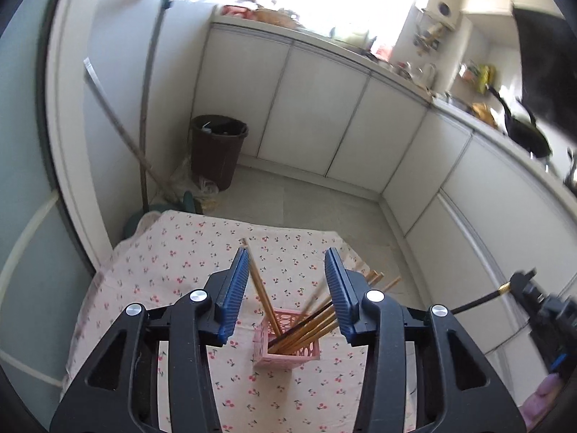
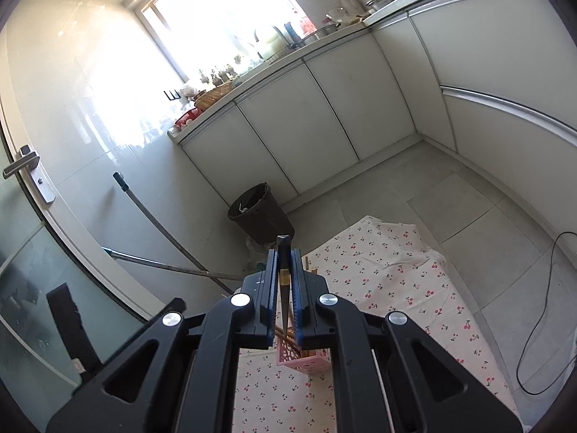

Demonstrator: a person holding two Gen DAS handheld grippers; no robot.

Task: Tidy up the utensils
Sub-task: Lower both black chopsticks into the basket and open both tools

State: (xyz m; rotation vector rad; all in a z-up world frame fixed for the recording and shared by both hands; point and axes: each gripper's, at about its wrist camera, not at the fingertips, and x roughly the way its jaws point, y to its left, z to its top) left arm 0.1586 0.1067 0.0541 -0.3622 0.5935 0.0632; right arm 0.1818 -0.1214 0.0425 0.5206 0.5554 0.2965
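Note:
A pink perforated holder [image 1: 288, 353] stands on the cherry-print cloth [image 1: 173, 259] and holds several wooden chopsticks [image 1: 263, 288]. My left gripper [image 1: 287, 263] is open above the holder, with nothing between its blue pads. My right gripper [image 2: 285, 267] is shut on a black chopstick with a gold band [image 2: 284, 281], held upright over the holder [image 2: 306, 359]. In the left wrist view the right gripper [image 1: 541, 299] shows at the right edge with that black chopstick [image 1: 479, 299] pointing toward the holder.
A dark bin [image 1: 218, 149] stands on the floor by white cabinets [image 1: 324, 108]. Mop and broom handles [image 1: 144, 108] lean against the wall at left. A black cable [image 2: 541, 306] lies on the floor right of the cloth.

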